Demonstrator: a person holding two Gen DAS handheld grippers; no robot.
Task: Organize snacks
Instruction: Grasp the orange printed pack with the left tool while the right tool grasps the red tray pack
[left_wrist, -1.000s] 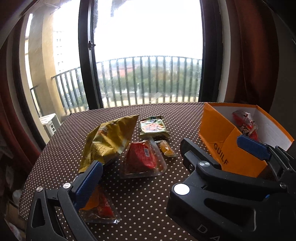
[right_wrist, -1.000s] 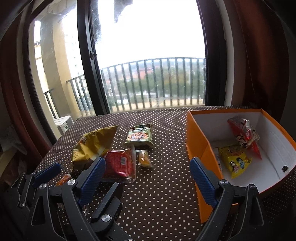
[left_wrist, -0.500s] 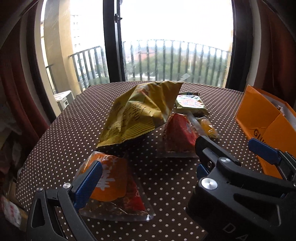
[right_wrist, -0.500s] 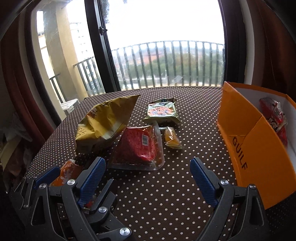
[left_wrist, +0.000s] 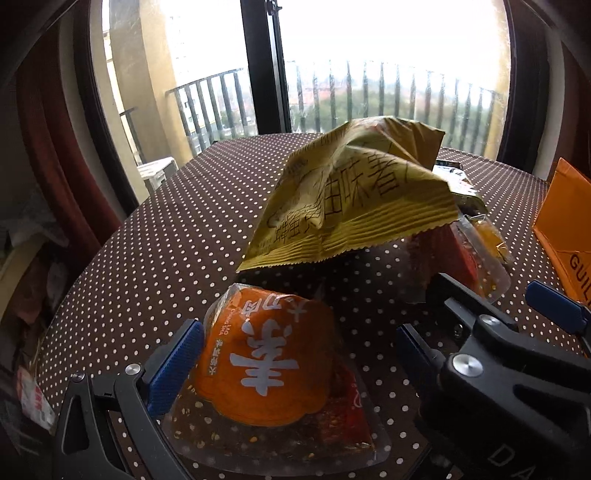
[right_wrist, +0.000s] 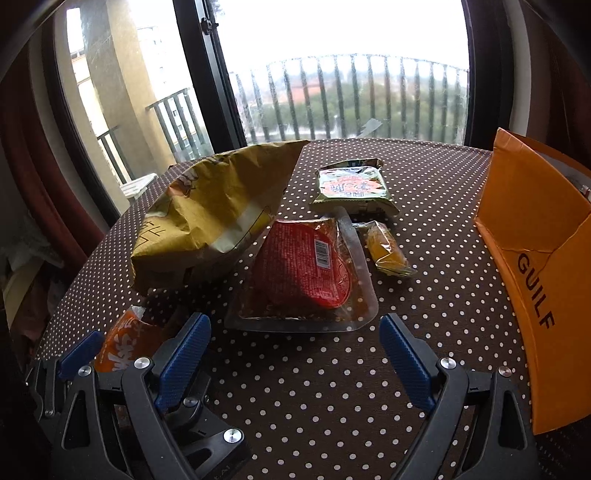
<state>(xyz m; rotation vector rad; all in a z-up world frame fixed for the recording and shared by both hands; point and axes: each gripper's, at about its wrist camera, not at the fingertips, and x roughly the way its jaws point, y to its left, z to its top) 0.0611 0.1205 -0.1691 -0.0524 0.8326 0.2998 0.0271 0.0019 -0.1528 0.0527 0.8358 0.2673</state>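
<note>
Here the left gripper (left_wrist: 299, 354) stands with its blue pads wide apart, one on each side of the orange snack packet (left_wrist: 269, 365), which lies flat on the table between them. The left pad sits right against the packet's edge, though contact cannot be made out; the right pad is clear of it. The right gripper (right_wrist: 293, 354) is likewise spread open, with only bare dotted tablecloth (right_wrist: 332, 387) between its pads.

Just beyond the left gripper, the big yellow chip bag (left_wrist: 354, 195) rises crumpled, its crimped lower edge overhanging the far end of the orange packet. From the right gripper's view the same bag (right_wrist: 218, 218) lies ahead and to the left. Straight ahead of the right gripper, near its pads, lies the red sealed packet (right_wrist: 306, 269), label side up and touching the chip bag's side. Farther ahead sits the green snack packet (right_wrist: 354, 192), and just to the right of the red one a small yellow candy (right_wrist: 388, 251). To the right of the right gripper stands the orange cardboard box (right_wrist: 532, 229), marked GUILF, well apart from the loose snacks.
</note>
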